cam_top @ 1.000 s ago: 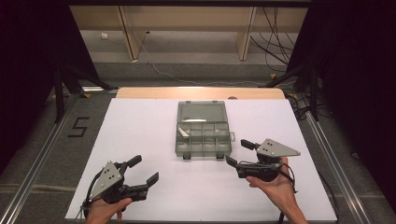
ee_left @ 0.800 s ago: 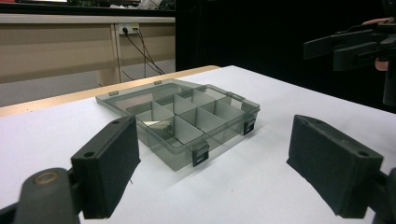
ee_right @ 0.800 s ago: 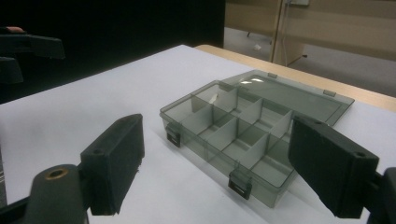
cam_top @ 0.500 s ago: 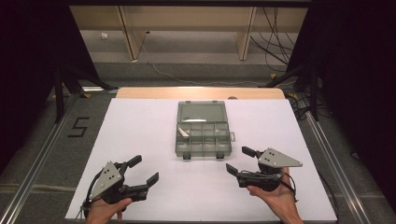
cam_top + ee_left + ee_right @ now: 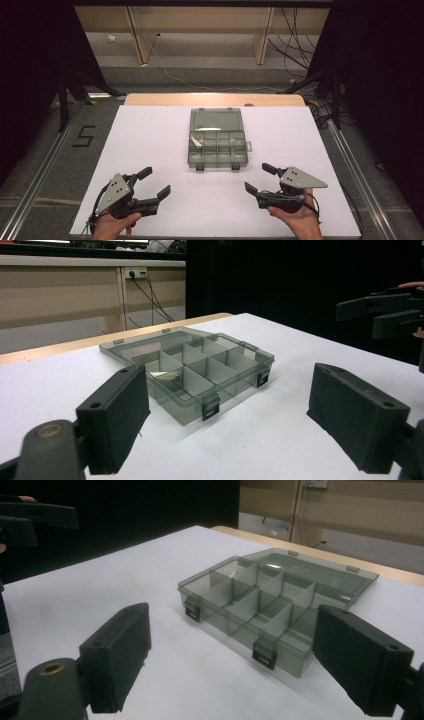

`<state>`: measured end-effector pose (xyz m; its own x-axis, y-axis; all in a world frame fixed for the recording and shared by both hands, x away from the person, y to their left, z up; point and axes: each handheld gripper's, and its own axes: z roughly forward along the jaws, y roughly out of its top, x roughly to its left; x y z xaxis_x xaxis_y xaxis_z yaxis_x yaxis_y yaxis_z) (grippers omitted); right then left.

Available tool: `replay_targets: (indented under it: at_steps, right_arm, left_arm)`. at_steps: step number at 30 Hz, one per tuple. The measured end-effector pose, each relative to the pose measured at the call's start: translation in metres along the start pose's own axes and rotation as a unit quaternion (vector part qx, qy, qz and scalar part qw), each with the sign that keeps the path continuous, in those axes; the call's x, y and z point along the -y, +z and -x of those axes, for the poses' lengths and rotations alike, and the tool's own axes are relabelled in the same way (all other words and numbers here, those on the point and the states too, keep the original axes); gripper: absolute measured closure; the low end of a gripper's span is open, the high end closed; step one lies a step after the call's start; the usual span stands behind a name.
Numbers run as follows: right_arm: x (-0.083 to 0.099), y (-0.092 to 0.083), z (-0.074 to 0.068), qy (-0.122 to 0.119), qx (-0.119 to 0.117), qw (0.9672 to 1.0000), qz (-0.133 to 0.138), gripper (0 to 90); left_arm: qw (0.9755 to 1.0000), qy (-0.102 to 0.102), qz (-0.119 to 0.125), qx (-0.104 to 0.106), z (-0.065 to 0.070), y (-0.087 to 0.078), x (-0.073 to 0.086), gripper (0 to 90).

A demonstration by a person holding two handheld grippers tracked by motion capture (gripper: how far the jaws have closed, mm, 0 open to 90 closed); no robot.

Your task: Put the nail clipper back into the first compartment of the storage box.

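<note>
A smoky clear compartment box (image 5: 218, 150) lies at the middle of the white table (image 5: 150, 135), its lid (image 5: 216, 120) folded flat behind it. A small pale item (image 5: 196, 143) lies in a left compartment. My left gripper (image 5: 154, 182) stands open at the near left, nothing between its jaws. My right gripper (image 5: 258, 178) is open at the near right; its jaws have just been opening and hold nothing. The left gripper view has the left gripper (image 5: 235, 420) facing the box (image 5: 200, 370), the right gripper (image 5: 385, 310) far off. The right gripper (image 5: 235, 660) faces the box (image 5: 270, 600).
A wooden strip (image 5: 215, 99) edges the table's far side. Metal rails (image 5: 37, 185) run along both sides on the floor, with a "5" mark (image 5: 84, 136) at the left. Cables (image 5: 200, 85) trail behind, and dark curtains (image 5: 30, 60) stand either side.
My right gripper has drawn back toward the near edge and sunk a little, jaws slightly wider. The left gripper and the box have not moved.
</note>
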<state>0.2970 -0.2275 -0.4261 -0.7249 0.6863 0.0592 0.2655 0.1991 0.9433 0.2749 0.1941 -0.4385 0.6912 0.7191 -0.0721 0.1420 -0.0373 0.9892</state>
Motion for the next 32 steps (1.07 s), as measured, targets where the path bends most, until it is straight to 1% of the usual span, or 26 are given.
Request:
replay_targets:
  at_steps: [2, 3, 4, 13, 14, 15, 16, 17, 19, 22, 23, 24, 25, 27, 31, 32]
  right_arm:
    - [0.0016, -0.0002, -0.0007, -0.001, 0.000, 1.0000, 0.005, 16.9]
    - [0.0025, -0.0007, -0.0014, 0.002, 0.000, 1.0000, 0.006, 16.9]
    - [0.0026, -0.0016, -0.0018, 0.003, -0.003, 1.0000, -0.001, 16.9]
    - [0.0073, -0.0057, -0.0024, 0.004, 0.000, 1.0000, 0.004, 16.6]
    - [0.0077, -0.0057, -0.0025, 0.003, 0.003, 0.9999, 0.009, 16.6]
    - [0.0075, -0.0068, -0.0028, 0.007, 0.002, 1.0000, 0.006, 16.6]
    - [0.0073, -0.0075, -0.0024, 0.007, 0.001, 1.0000, 0.004, 16.6]
    - [0.0074, -0.0069, -0.0022, 0.006, 0.003, 0.9999, 0.010, 16.6]
    - [0.0074, -0.0070, -0.0019, 0.005, 0.003, 0.9999, 0.010, 16.6]
    - [0.0072, -0.0069, -0.0006, 0.001, -0.003, 1.0000, 0.008, 16.5]
    - [0.0075, -0.0055, -0.0005, -0.002, 0.003, 0.9999, 0.010, 16.6]
    - [0.0074, -0.0056, -0.0002, -0.004, 0.002, 0.9999, 0.010, 16.6]
    - [0.0071, -0.0069, -0.0006, 0.001, -0.003, 1.0000, 0.009, 16.6]
    - [0.0074, -0.0055, -0.0001, -0.003, 0.004, 0.9999, 0.011, 16.6]
    - [0.0074, -0.0064, 0.0005, -0.001, 0.001, 0.9999, 0.011, 16.5]
    - [0.0074, -0.0065, 0.0007, -0.002, 0.003, 0.9999, 0.011, 16.4]
  left_arm:
    - [1.0000, 0.001, -0.001, 0.000, 0.0000, -0.0001, 0.0001, 16.0]
    - [1.0000, 0.001, -0.002, 0.000, 0.0000, -0.0002, 0.0001, 16.0]
    - [1.0000, 0.001, -0.001, 0.000, 0.0001, -0.0002, 0.0001, 16.0]
    - [1.0000, 0.001, -0.001, 0.000, 0.0002, -0.0004, -0.0003, 16.0]
    - [1.0000, 0.001, -0.001, 0.000, 0.0002, -0.0004, -0.0002, 16.0]
    - [1.0000, 0.001, -0.001, 0.000, 0.0001, -0.0003, -0.0003, 16.0]
    - [1.0000, 0.003, -0.001, 0.000, -0.0001, -0.0003, -0.0003, 16.1]
    - [1.0000, 0.003, -0.001, 0.000, 0.0000, -0.0003, -0.0003, 16.0]
    - [1.0000, 0.002, -0.001, 0.000, 0.0003, -0.0003, -0.0003, 16.0]
    - [1.0000, 0.001, -0.001, 0.000, 0.0005, -0.0002, -0.0003, 16.0]
    - [1.0000, -0.003, -0.001, 0.000, 0.0011, -0.0002, -0.0001, 16.0]
    - [1.0000, -0.001, -0.001, 0.001, 0.0009, -0.0002, -0.0002, 16.1]
    - [1.0000, 0.000, -0.001, 0.001, 0.0009, -0.0001, -0.0003, 16.1]
    - [1.0000, -0.002, 0.000, 0.001, 0.0011, -0.0002, -0.0003, 16.1]
    - [1.0000, -0.003, 0.000, 0.001, 0.0012, -0.0002, -0.0003, 16.1]
    - [1.0000, -0.008, 0.000, 0.001, 0.0016, -0.0001, -0.0002, 16.1]
